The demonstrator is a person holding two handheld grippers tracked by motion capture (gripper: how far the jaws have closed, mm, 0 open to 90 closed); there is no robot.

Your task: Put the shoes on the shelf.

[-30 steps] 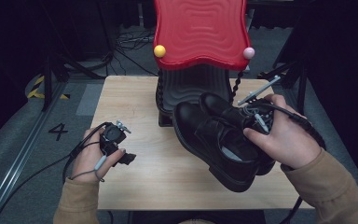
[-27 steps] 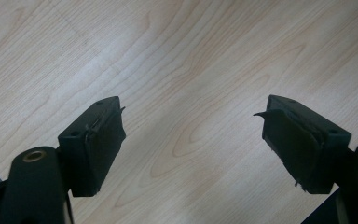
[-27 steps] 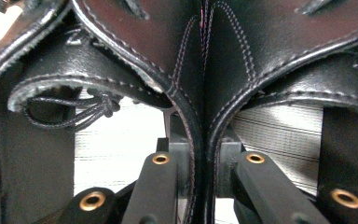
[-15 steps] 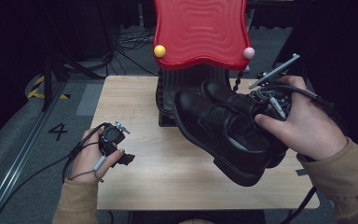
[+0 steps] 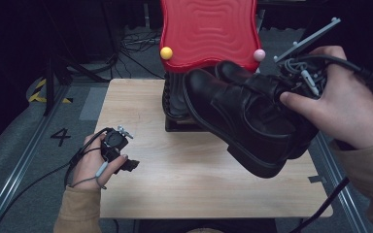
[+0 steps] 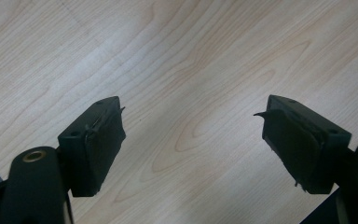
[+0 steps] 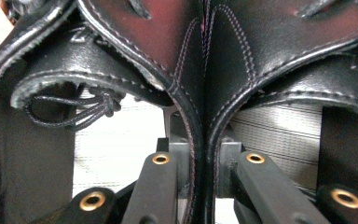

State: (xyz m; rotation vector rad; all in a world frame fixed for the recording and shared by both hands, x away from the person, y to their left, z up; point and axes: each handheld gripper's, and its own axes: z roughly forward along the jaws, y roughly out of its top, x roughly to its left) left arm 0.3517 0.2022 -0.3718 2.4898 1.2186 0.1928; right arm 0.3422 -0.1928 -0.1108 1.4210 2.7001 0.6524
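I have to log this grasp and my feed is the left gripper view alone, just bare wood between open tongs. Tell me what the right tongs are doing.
Observer: The right tongs are shut on the pair of black shoes, pinching their two inner collar edges together.
Operator: Say whether the shoes are on the table.
Observer: They are lifted off the wooden table, toes pointing toward a red wavy panel.
Operator: Report where my left tongs sit.
Observer: The left tongs rest low at the table's near-left edge, apart from the shoes.
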